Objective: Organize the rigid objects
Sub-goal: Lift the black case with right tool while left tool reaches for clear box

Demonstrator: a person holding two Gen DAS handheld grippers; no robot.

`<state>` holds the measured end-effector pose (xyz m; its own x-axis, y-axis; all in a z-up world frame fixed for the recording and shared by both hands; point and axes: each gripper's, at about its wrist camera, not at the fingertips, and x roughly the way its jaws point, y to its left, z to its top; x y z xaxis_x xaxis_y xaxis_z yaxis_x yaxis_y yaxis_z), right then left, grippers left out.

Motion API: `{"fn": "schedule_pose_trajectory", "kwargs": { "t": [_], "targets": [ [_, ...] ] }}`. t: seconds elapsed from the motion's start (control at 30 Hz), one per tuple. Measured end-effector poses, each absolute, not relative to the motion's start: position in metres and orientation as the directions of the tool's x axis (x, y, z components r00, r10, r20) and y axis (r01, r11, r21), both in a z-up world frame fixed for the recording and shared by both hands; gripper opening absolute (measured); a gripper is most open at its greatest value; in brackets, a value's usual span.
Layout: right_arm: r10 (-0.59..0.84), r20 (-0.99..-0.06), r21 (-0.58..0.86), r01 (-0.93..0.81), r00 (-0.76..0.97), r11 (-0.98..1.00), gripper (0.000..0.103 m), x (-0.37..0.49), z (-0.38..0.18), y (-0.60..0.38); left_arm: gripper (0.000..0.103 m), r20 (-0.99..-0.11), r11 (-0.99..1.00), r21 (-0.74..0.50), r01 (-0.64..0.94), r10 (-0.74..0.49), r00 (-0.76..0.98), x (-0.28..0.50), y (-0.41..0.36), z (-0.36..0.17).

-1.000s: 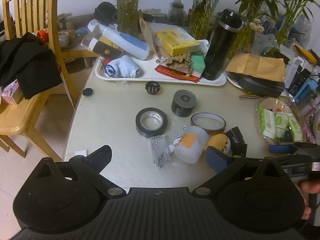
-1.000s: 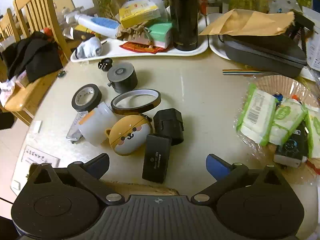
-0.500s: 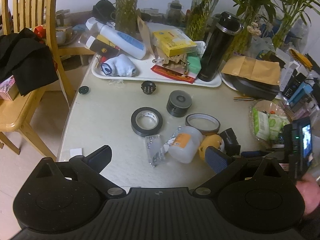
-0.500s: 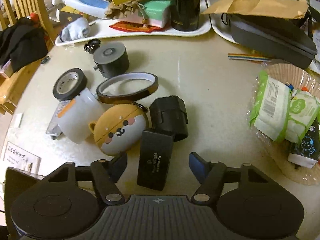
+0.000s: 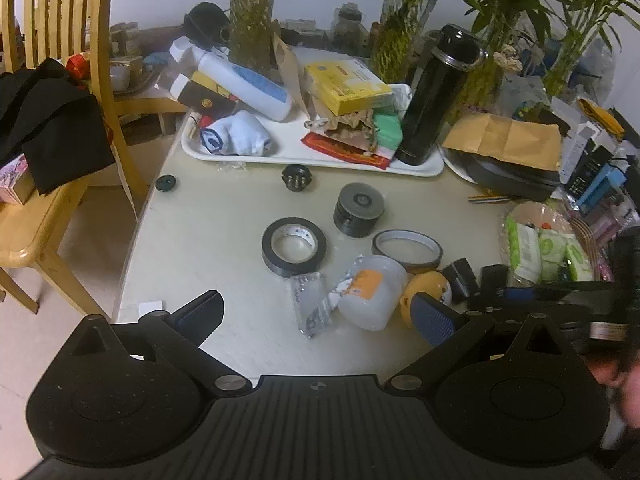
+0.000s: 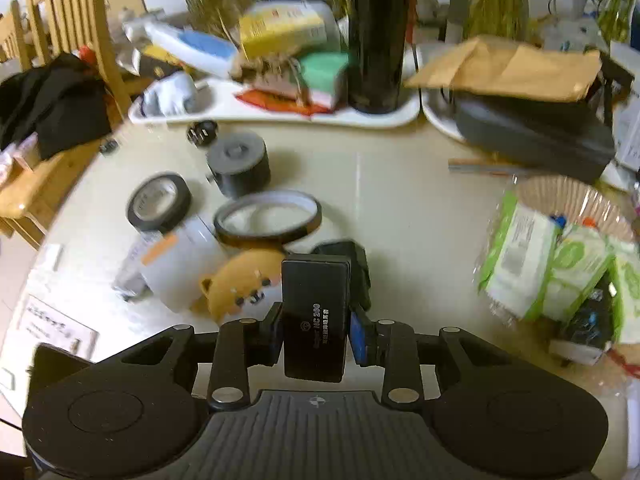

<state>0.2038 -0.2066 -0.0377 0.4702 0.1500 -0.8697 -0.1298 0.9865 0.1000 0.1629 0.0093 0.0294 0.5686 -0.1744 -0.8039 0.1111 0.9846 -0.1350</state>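
Your right tool (image 6: 314, 334) has just closed onto the flat black case (image 6: 314, 316), near the surface's (image 6: 400, 200) front edge, seemingly lifted. Your left tool (image 5: 316, 312) hangs apart, empty, so it stays clear.

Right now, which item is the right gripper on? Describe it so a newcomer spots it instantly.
Start at the white tray with the tall black flask, then come toward the camera past the thin brown tape ring. There the right gripper, whose fingers have just been closing, clamps a flat black rectangular case. Unlike the round dog-face case beside it, it carries pale "NC 200" lettering.
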Motion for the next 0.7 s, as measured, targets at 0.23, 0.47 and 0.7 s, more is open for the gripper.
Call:
{"fn": "schedule_pose_trajectory", "kwargs": {
  "t": [0.23,0.47,0.7],
  "targets": [
    [0.215,-0.834,0.186,-0.108,0.507,0.977,0.036,0.189,-0.001,-0.228,0.102,-0.811,0.984,-0.159,0.077,-0.175,0.558,0.169,0.018,0.025],
    [0.265,-0.825,0.231,-0.129,0.5,0.964,0.036,0.175,0.01,-0.236,0.102,-0.827,0.975,-0.222,0.028,-0.203,0.524,0.18,0.026,0.017],
    [0.281,-0.815,0.244,-0.14,0.508,0.96,0.036,0.176,0.013,-0.234,0.102,-0.857,0.977,-0.214,0.003,-0.189,0.479,0.197,0.024,-0.003]
  ]
}}
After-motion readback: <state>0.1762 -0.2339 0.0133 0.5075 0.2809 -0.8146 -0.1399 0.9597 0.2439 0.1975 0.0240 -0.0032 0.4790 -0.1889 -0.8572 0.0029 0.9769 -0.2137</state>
